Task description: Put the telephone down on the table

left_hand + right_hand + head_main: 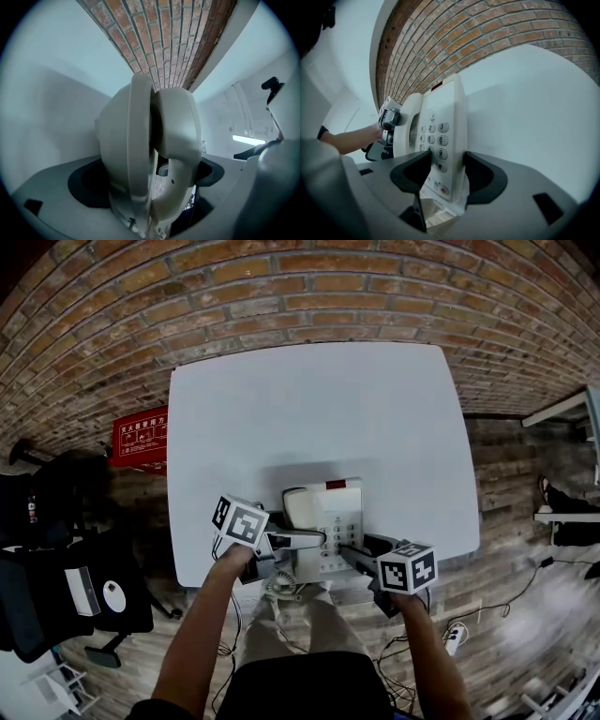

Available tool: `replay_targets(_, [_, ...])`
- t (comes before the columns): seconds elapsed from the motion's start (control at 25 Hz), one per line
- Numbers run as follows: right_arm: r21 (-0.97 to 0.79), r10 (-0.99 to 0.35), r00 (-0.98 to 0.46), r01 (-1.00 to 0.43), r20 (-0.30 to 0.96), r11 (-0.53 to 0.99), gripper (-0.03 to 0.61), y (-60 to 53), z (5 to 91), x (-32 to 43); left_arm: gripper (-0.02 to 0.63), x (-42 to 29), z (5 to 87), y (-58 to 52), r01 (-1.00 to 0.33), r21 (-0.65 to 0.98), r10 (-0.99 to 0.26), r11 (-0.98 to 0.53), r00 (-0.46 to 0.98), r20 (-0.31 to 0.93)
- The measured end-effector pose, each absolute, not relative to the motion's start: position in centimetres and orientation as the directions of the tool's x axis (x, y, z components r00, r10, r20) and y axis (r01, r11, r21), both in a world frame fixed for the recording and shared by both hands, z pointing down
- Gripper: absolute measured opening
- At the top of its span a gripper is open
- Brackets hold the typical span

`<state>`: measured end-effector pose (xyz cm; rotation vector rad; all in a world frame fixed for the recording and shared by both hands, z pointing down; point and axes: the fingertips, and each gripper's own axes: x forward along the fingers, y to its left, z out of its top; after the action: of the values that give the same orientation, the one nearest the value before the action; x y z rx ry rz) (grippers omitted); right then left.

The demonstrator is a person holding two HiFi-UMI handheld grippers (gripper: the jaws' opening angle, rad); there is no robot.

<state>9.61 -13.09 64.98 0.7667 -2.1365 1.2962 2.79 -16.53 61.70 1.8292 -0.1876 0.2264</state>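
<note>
A cream telephone (pixel 326 519), handset in its cradle, keypad up, is at the near edge of the white table (pixel 309 399); its shadow falls on the tabletop behind it. My left gripper (pixel 307 539) is shut on its left side, where handset and base (pixel 140 150) fill the gap between the jaws of the left gripper (pixel 150 185). My right gripper (pixel 352 555) is shut on the right side, its jaws clamping the keypad edge of the telephone (pixel 440 124) in the right gripper (pixel 446 174) view. The coiled cord (pixel 281 587) hangs below the table edge.
The table stands on a brick floor (pixel 281 287). A red sign (pixel 141 437) lies at the table's left. A black chair with bags (pixel 75 568) stands at the left, white furniture (pixel 567 409) at the right, and cables (pixel 455 634) on the floor near my feet.
</note>
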Motion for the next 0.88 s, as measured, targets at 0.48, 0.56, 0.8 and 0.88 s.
replay_targets(0.48, [-0.617,-0.209,-0.706,-0.699,0.677,0.362,0.235,-13.14,64.99,9.72,0.525,3.28,61.69,-16.76,-0.311,0.917,-0.028,-0.249,0.949,0.314])
replay_targets(0.56, [-0.62,-0.211,-0.706,-0.699,0.676,0.356,0.235,-13.14,64.98,9.7,0.525,3.27,61.66,-16.8,-0.313,0.918,-0.03,-0.245,0.949,0.315])
replay_targets(0.8, [-0.623,-0.221,-0.707,-0.701,0.672,0.347,0.234,-13.12,64.96,9.75,0.525,3.26,61.77,-16.57,-0.324,0.906,-0.033,-0.272,0.944,0.327])
replay_targets(0.88, [-0.628,-0.225,-0.709,-0.7,0.669,0.34,0.233,-13.14,65.0,9.85,0.525,3.32,61.79,-16.63,-0.326,0.907,-0.031,-0.268,0.943,0.33])
